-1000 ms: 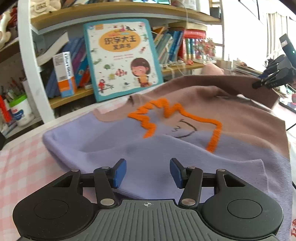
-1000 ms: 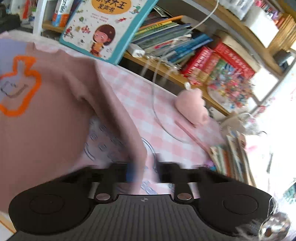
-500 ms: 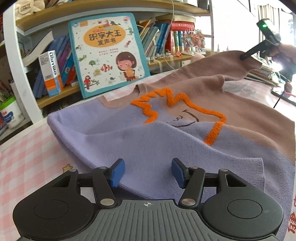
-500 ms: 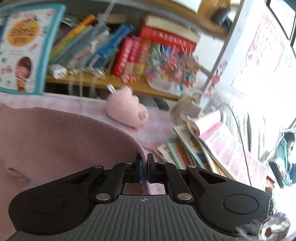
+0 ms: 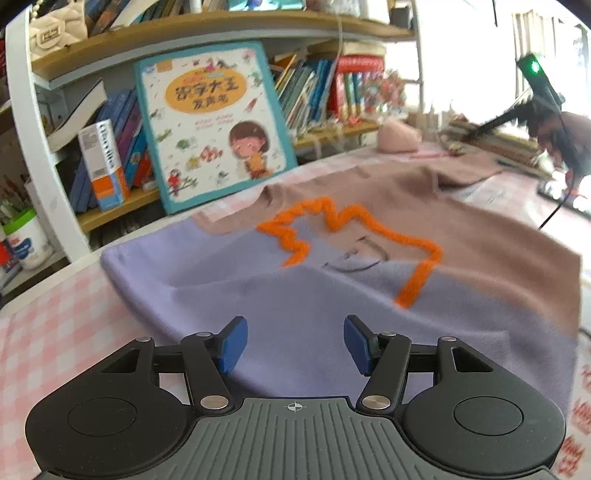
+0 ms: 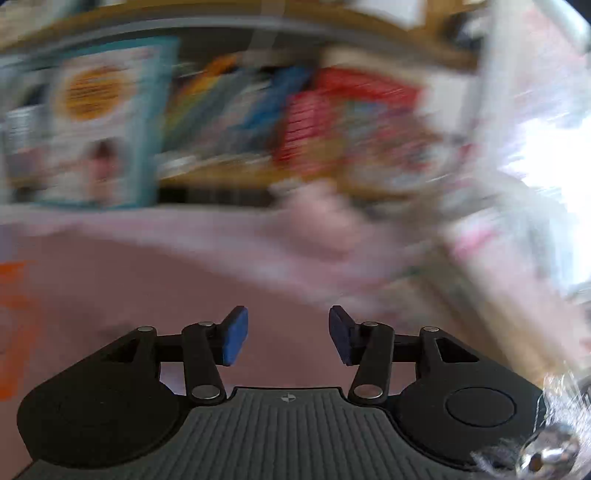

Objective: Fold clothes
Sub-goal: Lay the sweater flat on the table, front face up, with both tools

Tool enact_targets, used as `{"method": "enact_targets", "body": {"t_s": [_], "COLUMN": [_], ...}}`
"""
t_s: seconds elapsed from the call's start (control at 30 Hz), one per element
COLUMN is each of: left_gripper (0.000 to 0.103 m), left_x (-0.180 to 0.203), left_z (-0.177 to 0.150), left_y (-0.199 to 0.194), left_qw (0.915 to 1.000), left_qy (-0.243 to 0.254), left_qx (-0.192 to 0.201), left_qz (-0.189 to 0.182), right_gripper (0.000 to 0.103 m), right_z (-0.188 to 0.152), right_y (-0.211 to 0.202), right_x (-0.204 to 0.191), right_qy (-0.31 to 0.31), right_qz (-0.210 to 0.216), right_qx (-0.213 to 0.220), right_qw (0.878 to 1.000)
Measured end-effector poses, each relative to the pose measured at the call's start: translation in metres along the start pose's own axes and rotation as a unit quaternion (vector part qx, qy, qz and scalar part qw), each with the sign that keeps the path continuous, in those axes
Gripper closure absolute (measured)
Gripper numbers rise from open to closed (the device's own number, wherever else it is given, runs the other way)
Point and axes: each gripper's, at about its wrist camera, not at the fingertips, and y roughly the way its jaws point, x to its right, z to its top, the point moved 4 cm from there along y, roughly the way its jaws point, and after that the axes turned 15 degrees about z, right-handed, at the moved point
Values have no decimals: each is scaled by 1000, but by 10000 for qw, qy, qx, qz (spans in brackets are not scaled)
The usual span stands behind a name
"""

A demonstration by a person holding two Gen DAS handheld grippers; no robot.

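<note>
From the left wrist, the left gripper (image 5: 294,345) is hovering at 6 o'clock with its blue fingers (image 5: 232,345) standing apart and nothing between them. Just beyond the fingers, the sweater (image 5: 332,288) is lying spread on the pink checked table (image 5: 55,325), its lilac half nearer, its brown half stretching toward 1 o'clock, an orange outline (image 5: 351,236) showing at the centre. A picture book (image 5: 212,122) is leaning against the bookshelf (image 5: 221,29) at 11 o'clock. A pink plush toy (image 5: 399,136) is sitting at 1 o'clock, and the right gripper (image 5: 480,129) is showing, blurred, at 2 o'clock.

From the right wrist, heavily blurred, the right gripper (image 6: 288,335) is sitting at 6 o'clock, its fingers (image 6: 233,336) opening with nothing pinched. The sweater's brown cloth (image 6: 166,288) is lying below and ahead of them.
</note>
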Motion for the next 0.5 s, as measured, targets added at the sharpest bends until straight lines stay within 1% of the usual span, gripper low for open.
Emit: {"method": "enact_targets", "body": {"t_s": [0.07, 0.1, 0.13, 0.17, 0.2, 0.27, 0.33, 0.4, 0.43, 0.5], "left_gripper": [43, 42, 37, 35, 34, 34, 34, 34, 34, 34], "left_x": [10, 15, 22, 29, 36, 51, 64, 74, 78, 83], "left_z": [4, 6, 7, 7, 7, 3, -1, -6, -9, -13], "left_y": [-7, -10, -13, -16, -19, -24, -28, -32, -36, -41], "left_qw": [9998, 9996, 9992, 9987, 9979, 9962, 9944, 9923, 9911, 9892], "left_qy": [27, 56, 125, 219, 314, 518, 700, 851, 923, 1008], "left_qx": [102, 149, 180, 202, 224, 214, 175, 167, 192, 277], "left_qz": [-160, -241, -329, -424, -519, -664, -771, -883, -940, -1026], "right_gripper": [57, 57, 57, 57, 57, 57, 57, 58, 59, 72], "right_z": [-17, -24, -33, -41, -48, -58, -65, -74, -78, -84], "right_y": [2, 3, 5, 5, 6, 7, 5, 1, -1, -4], "right_x": [-27, -38, -50, -58, -66, -75, -78, -74, -72, -68], "right_qy": [82, 91, 75, 27, -24, -129, -115, 83, 228, 462], "right_qz": [639, 808, 977, 1035, 1087, 1052, 958, 967, 1006, 1213], "right_qx": [-167, -227, -322, -396, -468, -568, -653, -675, -693, -703], "right_qw": [9978, 9964, 9947, 9938, 9930, 9927, 9932, 9930, 9922, 9891]}}
